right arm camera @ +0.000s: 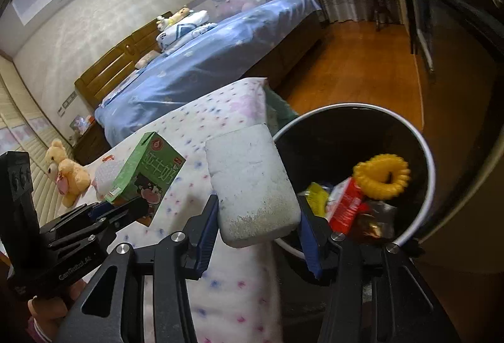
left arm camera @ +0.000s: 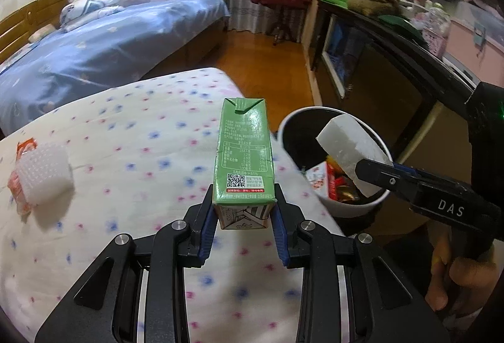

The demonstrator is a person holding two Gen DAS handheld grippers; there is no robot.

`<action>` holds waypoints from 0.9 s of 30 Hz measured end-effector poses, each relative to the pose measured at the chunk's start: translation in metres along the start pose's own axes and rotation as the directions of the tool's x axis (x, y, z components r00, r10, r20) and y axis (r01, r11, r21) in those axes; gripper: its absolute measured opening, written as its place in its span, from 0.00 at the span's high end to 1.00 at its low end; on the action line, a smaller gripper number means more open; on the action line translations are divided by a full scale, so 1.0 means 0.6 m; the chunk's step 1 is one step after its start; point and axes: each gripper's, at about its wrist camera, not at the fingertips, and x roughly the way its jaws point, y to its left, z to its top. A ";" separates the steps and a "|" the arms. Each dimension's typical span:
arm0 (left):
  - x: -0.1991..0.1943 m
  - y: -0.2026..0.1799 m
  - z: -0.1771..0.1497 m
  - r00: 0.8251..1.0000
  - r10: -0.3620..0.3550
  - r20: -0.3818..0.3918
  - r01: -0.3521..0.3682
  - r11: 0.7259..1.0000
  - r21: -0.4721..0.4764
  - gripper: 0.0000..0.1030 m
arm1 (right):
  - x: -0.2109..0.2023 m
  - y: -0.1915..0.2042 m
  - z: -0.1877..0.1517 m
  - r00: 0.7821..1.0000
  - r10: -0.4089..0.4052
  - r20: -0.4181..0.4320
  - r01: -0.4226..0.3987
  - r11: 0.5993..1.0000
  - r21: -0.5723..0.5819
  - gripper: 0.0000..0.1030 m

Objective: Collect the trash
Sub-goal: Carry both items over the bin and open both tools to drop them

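Note:
My left gripper (left arm camera: 244,210) is shut on a green milk carton (left arm camera: 244,151) and holds it upright above the flowered bed cover (left arm camera: 141,154); the carton also shows in the right wrist view (right arm camera: 145,176). My right gripper (right arm camera: 258,217) is shut on a white foam block (right arm camera: 252,185) and holds it at the rim of the white-rimmed black trash bin (right arm camera: 431,160). In the left wrist view the block (left arm camera: 349,151) hangs over the bin (left arm camera: 289,122). The bin holds a yellow ring (right arm camera: 381,176) and red wrappers (right arm camera: 346,207).
A white bubble-foam piece (left arm camera: 44,176) on an orange wrapper (left arm camera: 26,146) lies at the left on the flowered cover. A blue bed (left arm camera: 110,37), a dark cabinet (left arm camera: 378,59) and a wooden floor (left arm camera: 261,59) lie beyond. A teddy bear (right arm camera: 67,173) sits at the left.

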 end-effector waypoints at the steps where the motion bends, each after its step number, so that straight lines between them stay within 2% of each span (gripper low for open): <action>1: 0.000 -0.007 0.000 1.000 -0.005 0.000 0.005 1.000 0.006 0.71 | -0.004 -0.006 -0.001 1.000 -0.005 0.004 0.005 1.000 0.006 0.53; 13: 0.015 -0.070 0.007 0.998 -0.063 -0.012 0.064 0.996 0.064 0.71 | -0.032 -0.067 -0.012 0.998 -0.051 0.027 0.049 0.996 0.069 0.53; 27: 0.050 -0.111 0.024 0.996 -0.075 -0.041 0.079 0.991 0.105 0.71 | -0.033 -0.100 -0.001 0.996 -0.086 0.034 0.084 0.994 0.069 0.53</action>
